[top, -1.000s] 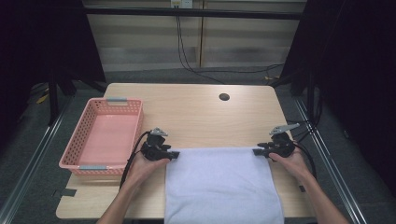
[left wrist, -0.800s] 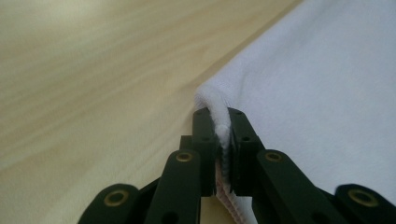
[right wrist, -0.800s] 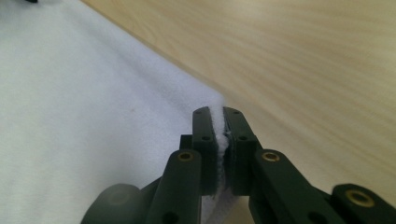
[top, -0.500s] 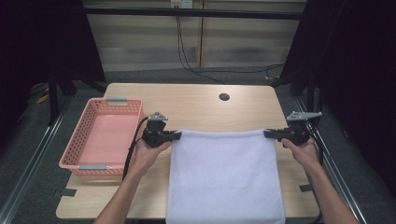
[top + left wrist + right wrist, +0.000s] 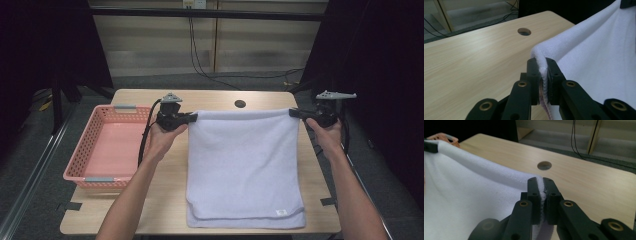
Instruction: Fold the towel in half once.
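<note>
Towel near edge: the towel (image 5: 245, 170) hangs from both tongs and drapes toward the person, its folded lower end lying on the table (image 5: 150, 200) with a small tag at one corner.
Left tongs: the left gripper (image 5: 192, 118) is clenched on one upper corner; the left gripper view shows the cloth (image 5: 543, 67) pinched between both black jaws.
Right tongs: the right gripper (image 5: 294, 113) is clamped on the opposite upper corner, cloth (image 5: 541, 187) squeezed flat between its jaws.
Span between tongs: top hem pulled nearly straight, slight sag at the middle.
Handling: judged light, soft and limp; no stiffness, will fold wherever unsupported. Fleecy surface should grip well, low slip risk. Corners are the sound hold points.
Appearance: pale white-lilac, fluffy nap, doubled layers at the near end.
Beyond left tongs, outward: pink basket (image 5: 107, 145), apart from the towel.
Beyond the hem: round hole (image 5: 240, 104) in the tabletop.
</note>
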Available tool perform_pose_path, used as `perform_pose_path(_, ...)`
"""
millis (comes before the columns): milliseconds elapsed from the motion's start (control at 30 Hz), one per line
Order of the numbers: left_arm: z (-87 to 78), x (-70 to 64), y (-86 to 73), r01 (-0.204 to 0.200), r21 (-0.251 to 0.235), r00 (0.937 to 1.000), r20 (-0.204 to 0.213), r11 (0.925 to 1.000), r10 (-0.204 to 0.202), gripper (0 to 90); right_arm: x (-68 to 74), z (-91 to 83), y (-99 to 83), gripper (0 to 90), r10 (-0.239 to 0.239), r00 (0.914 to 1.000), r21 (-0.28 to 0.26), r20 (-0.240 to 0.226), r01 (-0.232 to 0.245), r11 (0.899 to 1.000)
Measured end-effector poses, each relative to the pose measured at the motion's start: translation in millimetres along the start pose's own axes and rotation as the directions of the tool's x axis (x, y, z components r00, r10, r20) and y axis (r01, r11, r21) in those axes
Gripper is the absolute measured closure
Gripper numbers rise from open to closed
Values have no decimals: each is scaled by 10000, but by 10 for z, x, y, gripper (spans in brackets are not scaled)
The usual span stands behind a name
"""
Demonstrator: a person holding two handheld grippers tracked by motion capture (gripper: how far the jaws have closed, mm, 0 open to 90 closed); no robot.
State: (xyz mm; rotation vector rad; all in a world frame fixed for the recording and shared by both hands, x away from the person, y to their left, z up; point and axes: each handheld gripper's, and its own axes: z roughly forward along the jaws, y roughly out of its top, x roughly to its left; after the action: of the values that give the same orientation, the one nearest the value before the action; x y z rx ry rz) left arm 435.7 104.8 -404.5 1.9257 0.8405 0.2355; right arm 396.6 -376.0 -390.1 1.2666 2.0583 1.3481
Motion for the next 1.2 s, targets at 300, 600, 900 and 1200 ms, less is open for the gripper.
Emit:
perform_pose_path(300, -313, -369, -174, -360, -290, 9976, 588, 9989, 377, 829, 254, -355, -181, 860, -620, 9964, -132, -576, 614, 9980)
perform_pose_path(600, -737, -799, -737, -773, -43, 9841, 1601, 9970, 770, 819, 697, -859, -815, 857, -854, 9824, 189, -1661, 898, 9958)
perform_pose_path(900, -825, -1061, -1301, -955, 1290, 9734, 2195, 9870, 655, 782, 1058, -1037, -1480, 811, -758, 9785, 1342, -1918, 1026, 9856)
perform_pose_path(1200, -1000, -1133, -1656, -788, 2028, 9532, 3020, 9761, 142, 660, 1171, -1306, -1716, 626, -692, 9765, 2238, -2043, 1154, 9678)
